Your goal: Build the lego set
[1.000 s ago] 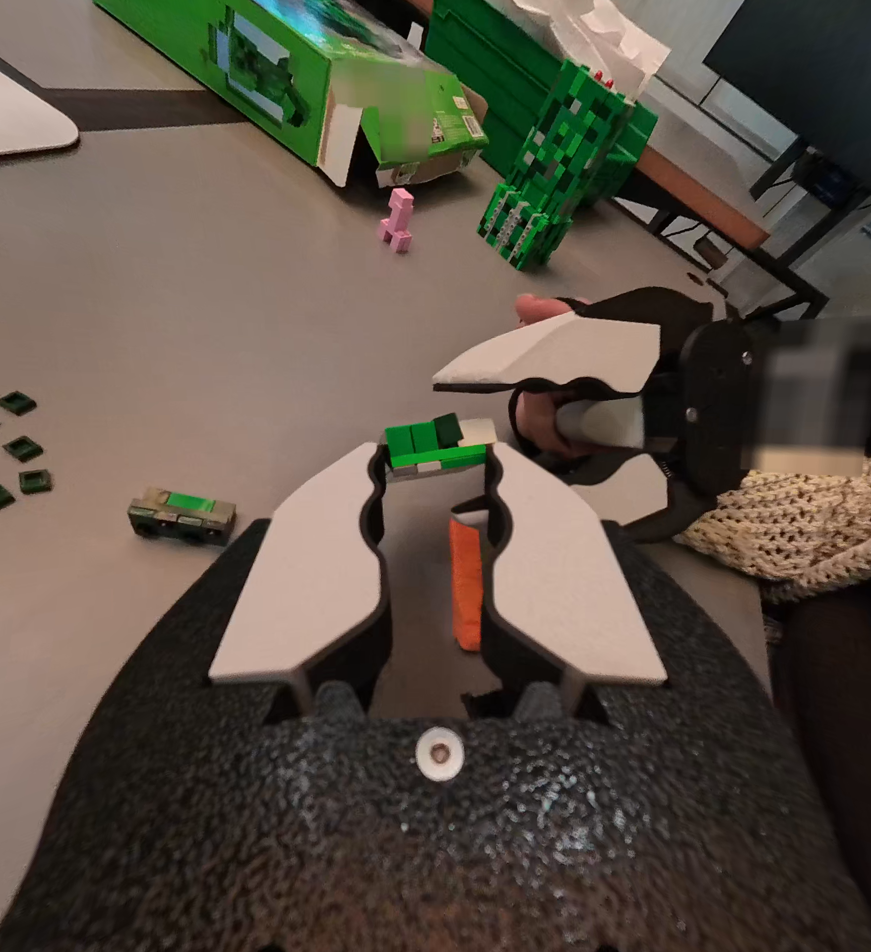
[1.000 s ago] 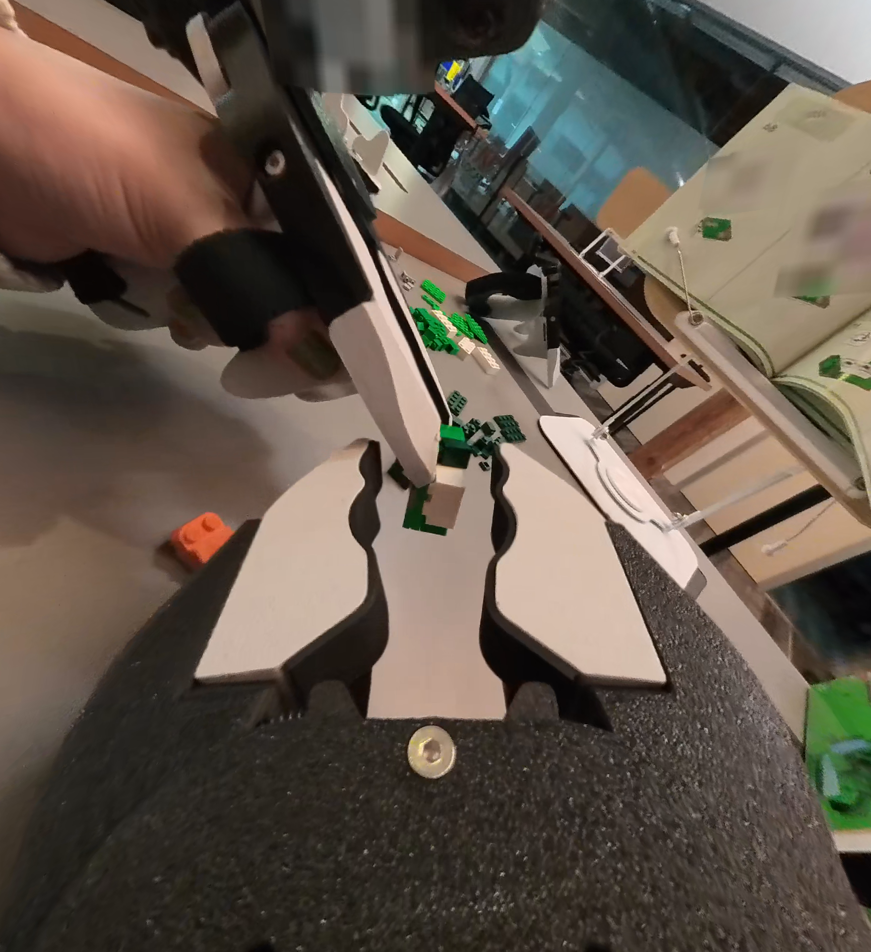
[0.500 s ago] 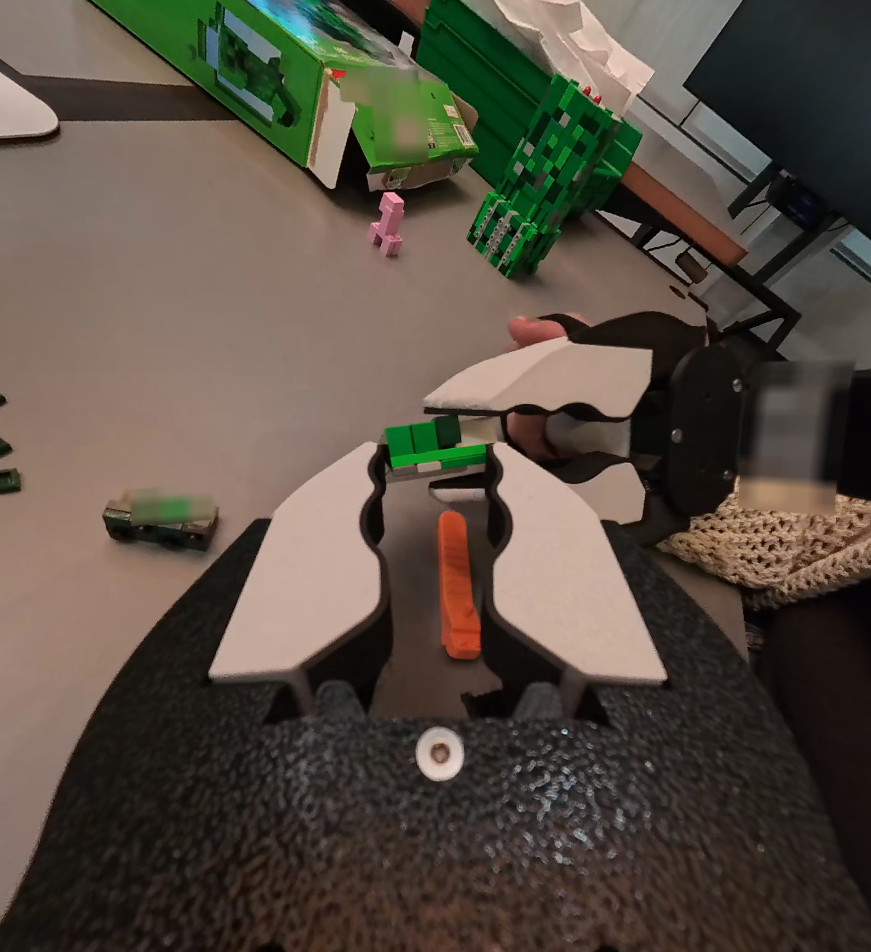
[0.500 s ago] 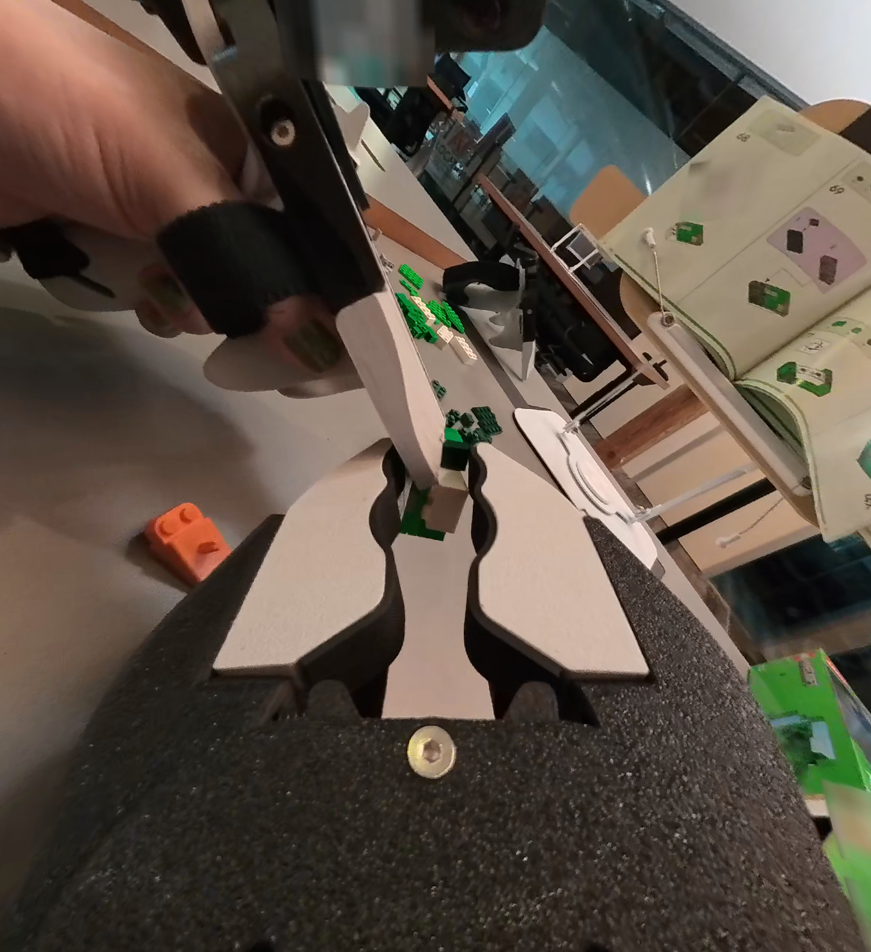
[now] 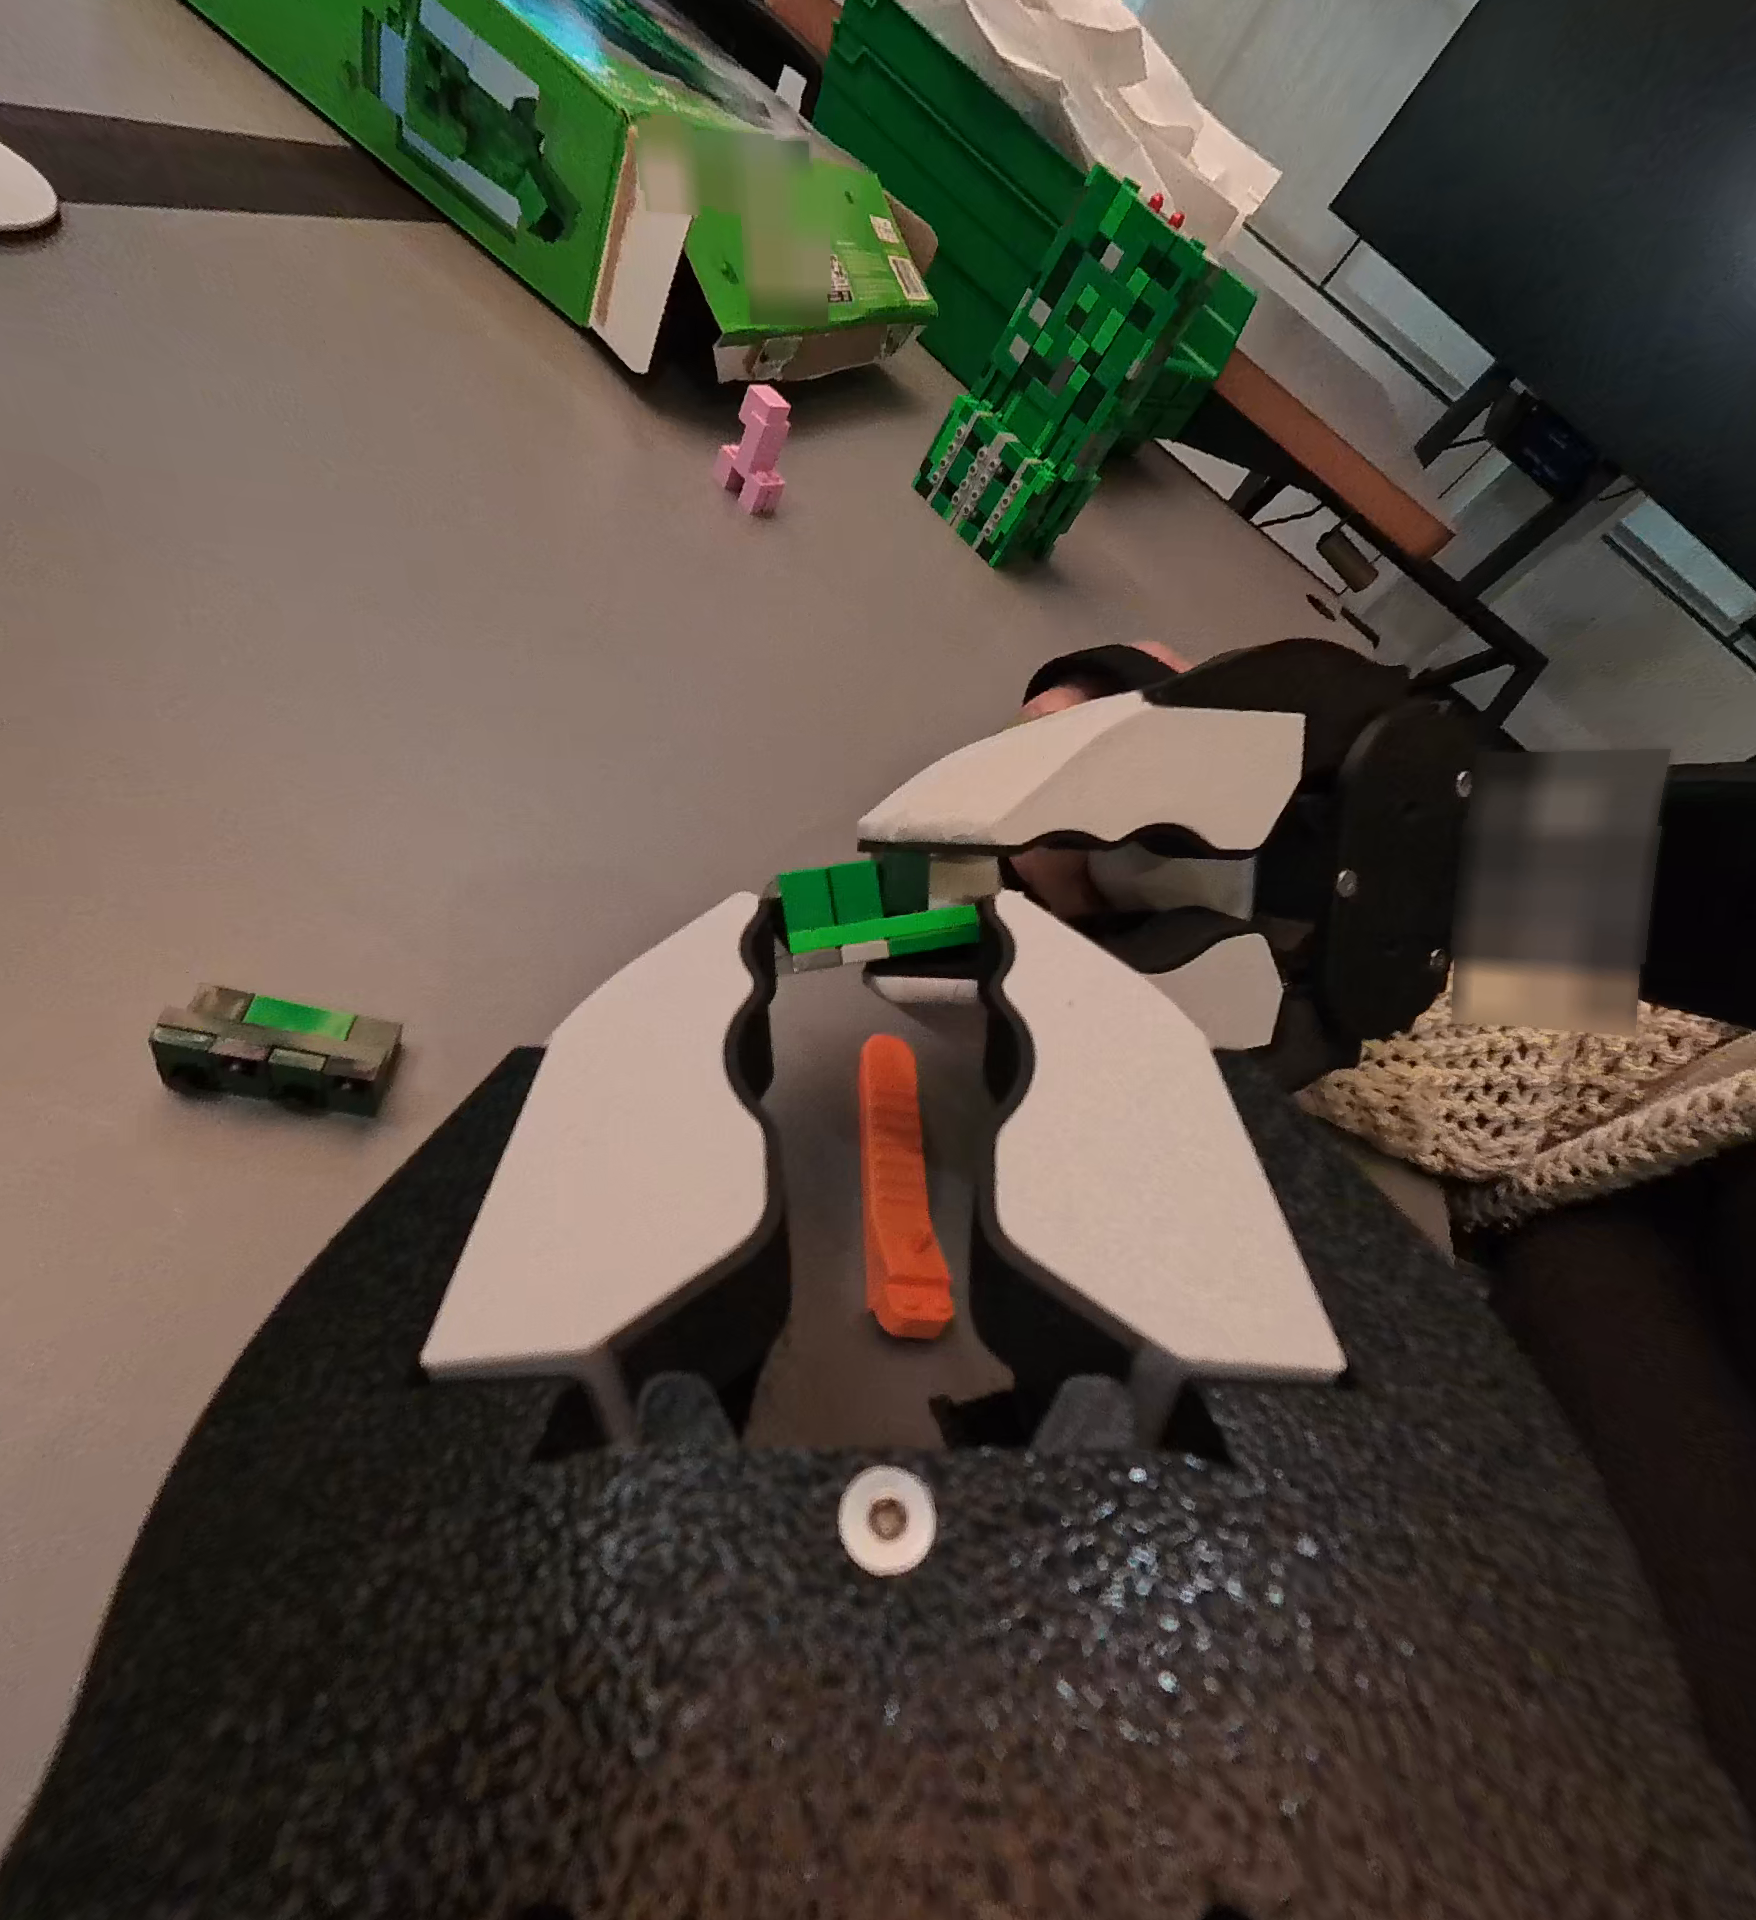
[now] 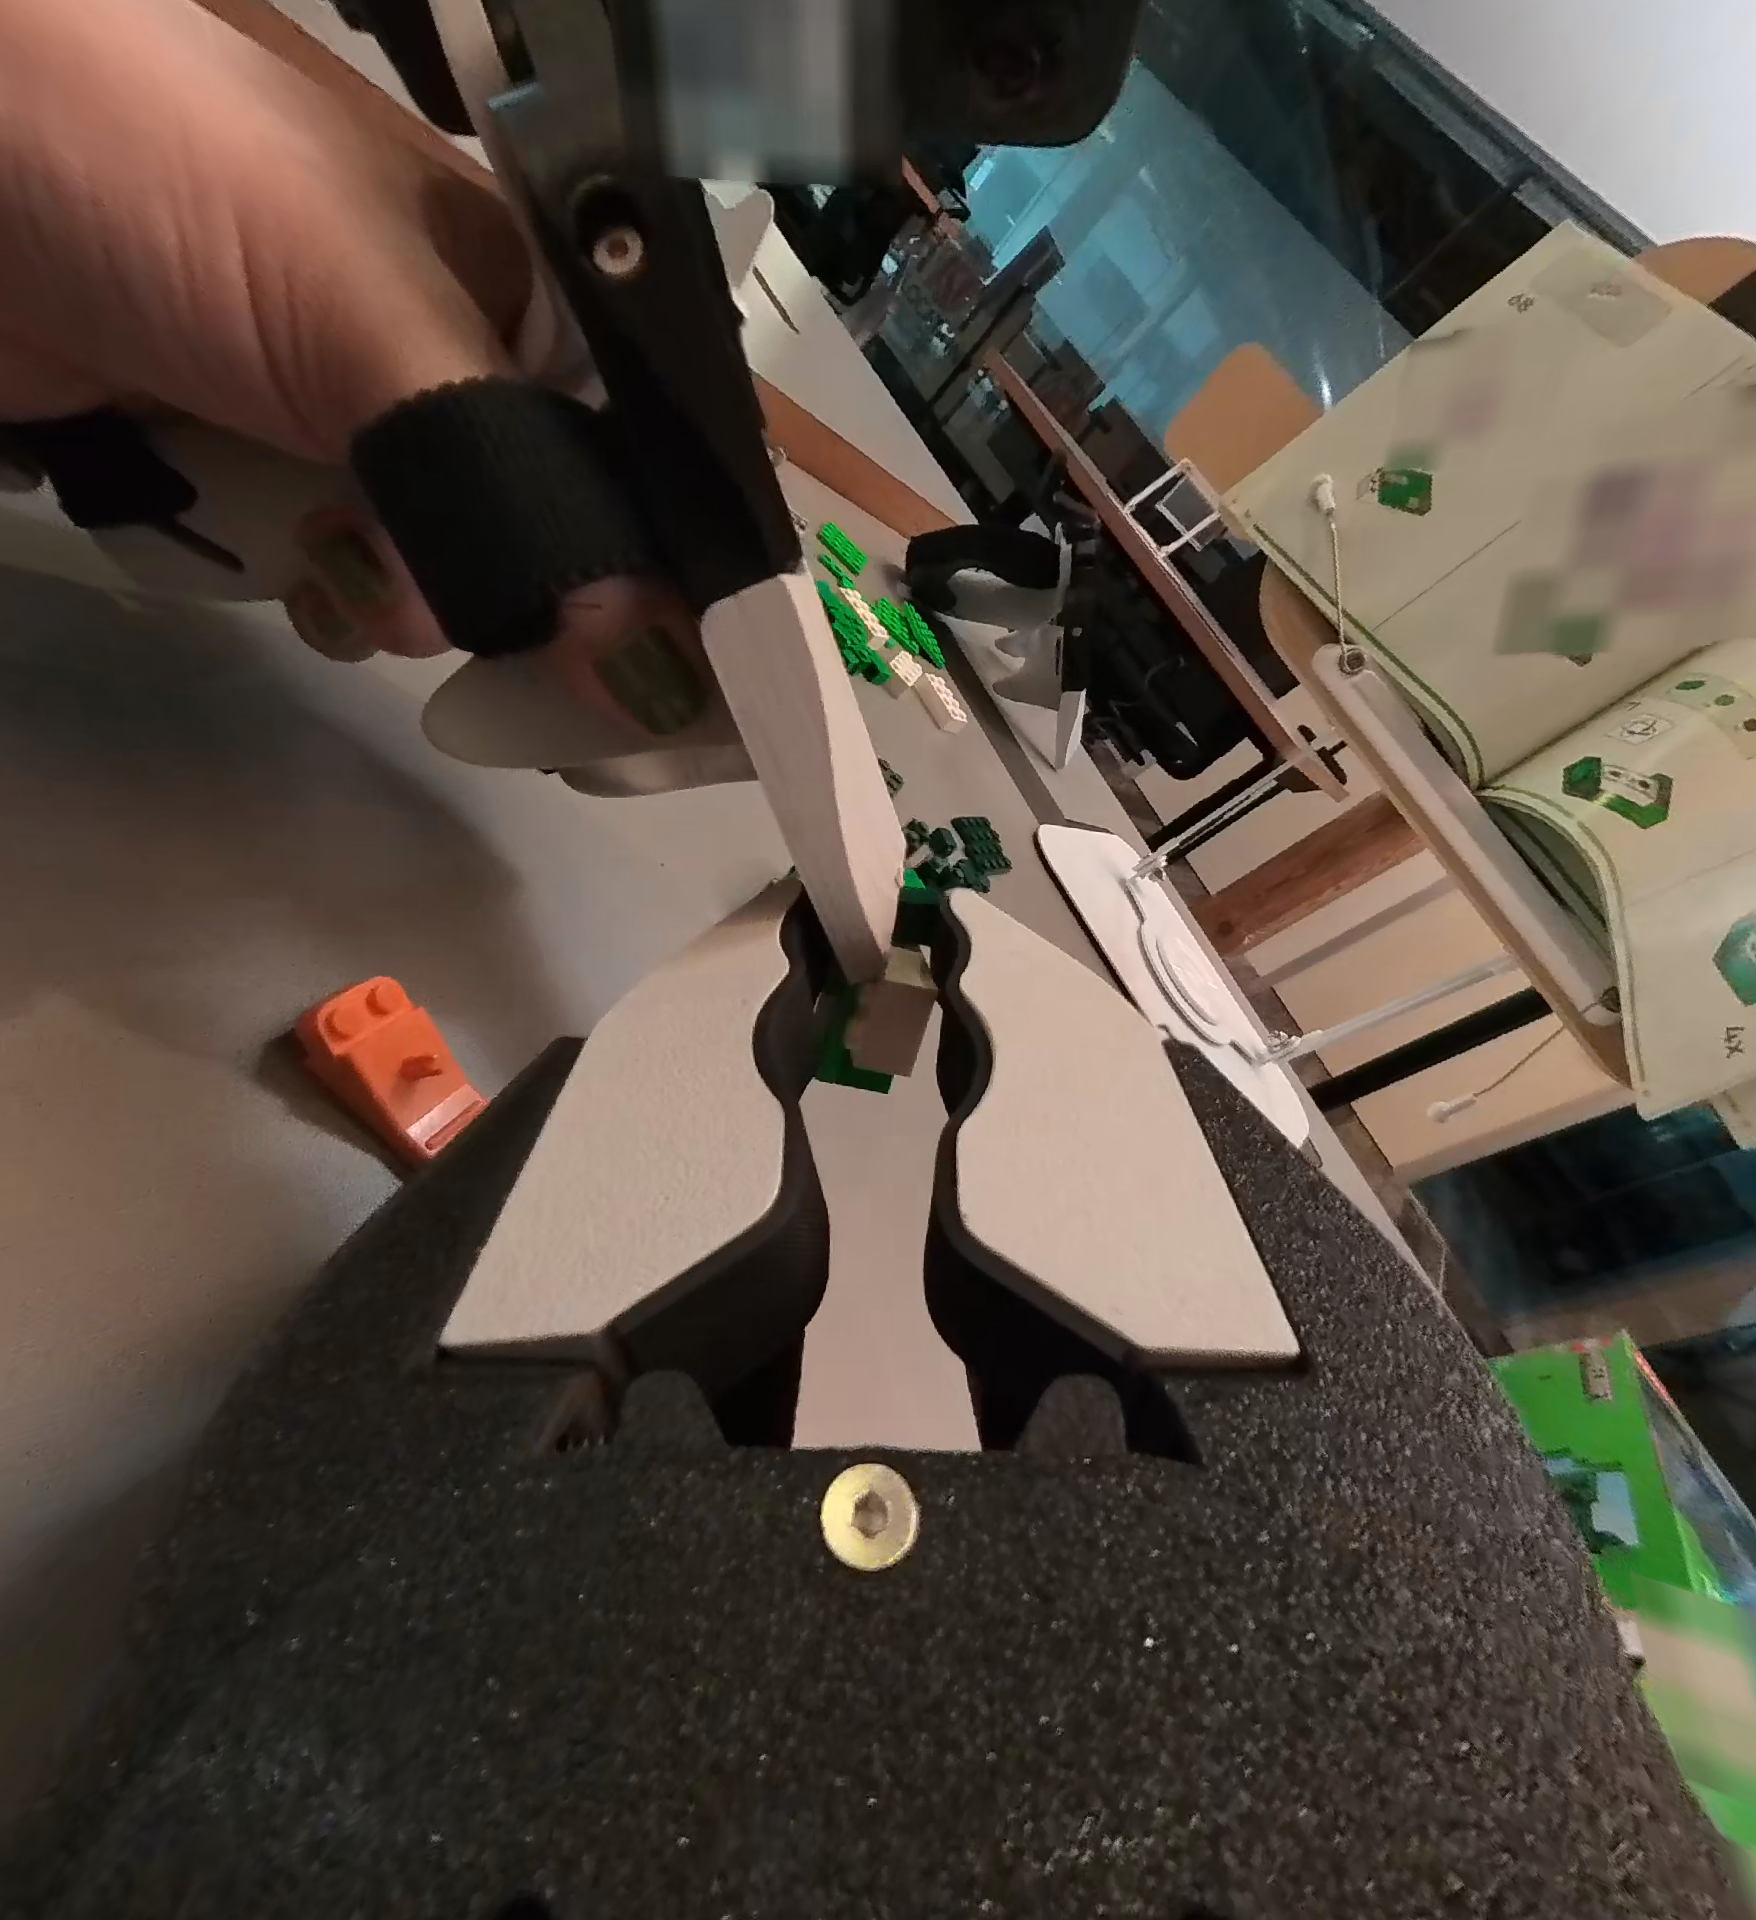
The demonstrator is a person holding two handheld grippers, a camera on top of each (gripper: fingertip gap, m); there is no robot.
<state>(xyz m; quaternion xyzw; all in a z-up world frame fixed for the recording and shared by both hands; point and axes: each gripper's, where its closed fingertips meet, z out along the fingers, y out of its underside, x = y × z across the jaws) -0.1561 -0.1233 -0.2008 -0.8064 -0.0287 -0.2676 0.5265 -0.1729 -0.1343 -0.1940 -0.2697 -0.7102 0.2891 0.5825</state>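
Observation:
A small green, grey and tan lego assembly [image 5: 853, 914] is held above the grey table [image 5: 334, 623] between the tips of my left gripper [image 5: 879, 920], which is shut on its sides. My right gripper [image 5: 889, 909] comes in from the right, with one finger on top of the assembly and one under it. In the right wrist view the assembly [image 6: 889, 1029] sits between the tips of my right gripper [image 6: 874, 920], shut on it. A finger of the left gripper [image 6: 812, 769] reaches down beside it.
An orange brick separator [image 5: 895, 1184] lies on the table under the left gripper. A small dark green build [image 5: 276, 1049], a pink figure [image 5: 754, 452], a tall green model [image 5: 1071, 374] and a green box [image 5: 645, 177] stand farther off. Loose bricks [image 6: 884, 634] and an instruction booklet on a stand [image 6: 1580, 623] are beyond. Only a small space, under 4 cm, lies between the two pairs of fingers.
The right gripper's fingers have narrowed from open to shut around the assembly's end. The left gripper has kept its hold, and both have shifted slightly.

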